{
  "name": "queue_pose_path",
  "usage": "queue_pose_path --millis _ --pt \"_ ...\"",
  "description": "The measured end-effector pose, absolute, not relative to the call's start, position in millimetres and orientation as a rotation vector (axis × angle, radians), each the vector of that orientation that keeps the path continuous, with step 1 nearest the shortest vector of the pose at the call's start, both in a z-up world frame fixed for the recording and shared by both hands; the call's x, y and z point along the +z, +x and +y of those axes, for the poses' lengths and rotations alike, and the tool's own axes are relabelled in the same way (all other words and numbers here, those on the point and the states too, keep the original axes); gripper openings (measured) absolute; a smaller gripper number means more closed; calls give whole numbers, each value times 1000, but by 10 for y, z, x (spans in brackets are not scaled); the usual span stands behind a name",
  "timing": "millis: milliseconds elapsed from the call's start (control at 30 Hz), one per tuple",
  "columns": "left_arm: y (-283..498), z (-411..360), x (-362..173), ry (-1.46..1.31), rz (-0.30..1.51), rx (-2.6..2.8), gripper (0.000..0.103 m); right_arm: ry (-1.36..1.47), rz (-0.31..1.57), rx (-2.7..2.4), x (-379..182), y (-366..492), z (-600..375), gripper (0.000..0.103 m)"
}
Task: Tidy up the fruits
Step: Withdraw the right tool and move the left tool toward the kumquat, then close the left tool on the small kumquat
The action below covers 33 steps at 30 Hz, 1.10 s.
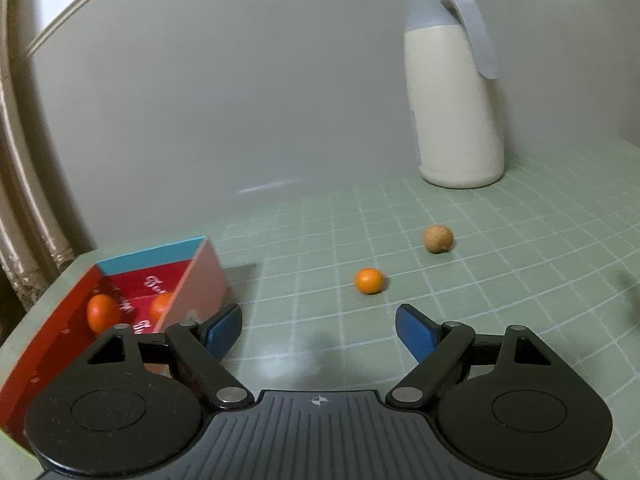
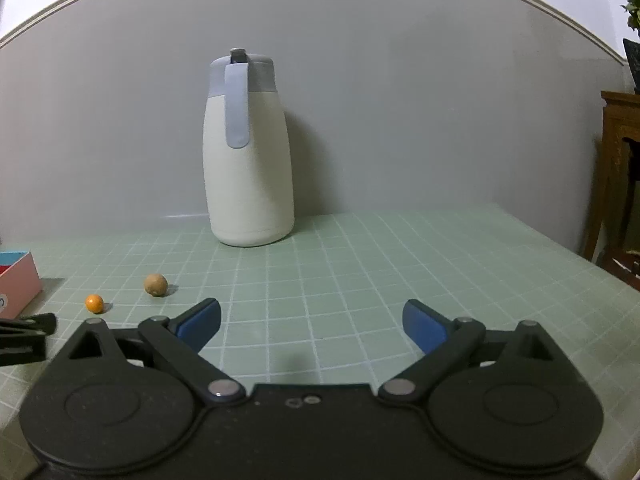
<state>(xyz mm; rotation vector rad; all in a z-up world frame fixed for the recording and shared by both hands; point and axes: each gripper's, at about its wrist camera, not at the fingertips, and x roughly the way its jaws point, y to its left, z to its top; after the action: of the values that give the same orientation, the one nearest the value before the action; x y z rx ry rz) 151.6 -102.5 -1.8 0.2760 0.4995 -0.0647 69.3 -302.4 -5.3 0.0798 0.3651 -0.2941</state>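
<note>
Both the left tongs (image 1: 319,326) and the right tongs (image 2: 311,326) hang released over the green gridded worktop (image 2: 360,272) — nothing between their blue pads. A loose orange (image 1: 370,280) lies near a brown fruit (image 1: 438,239) ahead of the left tongs, while two more oranges (image 1: 103,312) sit in the red box (image 1: 60,320) — a white jug (image 2: 248,160) stands behind.

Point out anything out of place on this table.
Two fruits lie loose on the green grid mat: a small orange and a brown round fruit, while two other oranges already sit in the red box. Nothing looks spilled or damaged.
</note>
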Motion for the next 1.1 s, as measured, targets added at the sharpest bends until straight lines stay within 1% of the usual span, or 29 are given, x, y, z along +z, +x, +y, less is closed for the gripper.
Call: queue_pose_path --millis 333,733,767,800,867,900,1067,1100 --pt "1805 -1232 -89 265 537 -111 84 99 357 -306 -31 653 -3119 98" --pt "2018 -1252 -186 236 568 -132 83 105 367 -287 -35 693 -3103 99" --pt "2034 -1247 -193 231 572 -138 81 104 368 -284 -35 697 -3095 100" --pt "2050 -1242 -200 227 576 -143 74 102 369 -282 -36 702 -3086 100" --pt "2096 -1234 -225 220 598 -162 66 101 372 -278 -39 716 -3076 100" --pt "2117 -1229 -236 212 609 -170 64 102 376 -275 -41 722 -3072 100" --pt "2169 -1220 -238 194 615 -191 64 92 384 -260 -42 748 -3042 100" --pt "2184 -1218 -244 188 619 -200 60 93 386 -257 -41 748 -3041 100"
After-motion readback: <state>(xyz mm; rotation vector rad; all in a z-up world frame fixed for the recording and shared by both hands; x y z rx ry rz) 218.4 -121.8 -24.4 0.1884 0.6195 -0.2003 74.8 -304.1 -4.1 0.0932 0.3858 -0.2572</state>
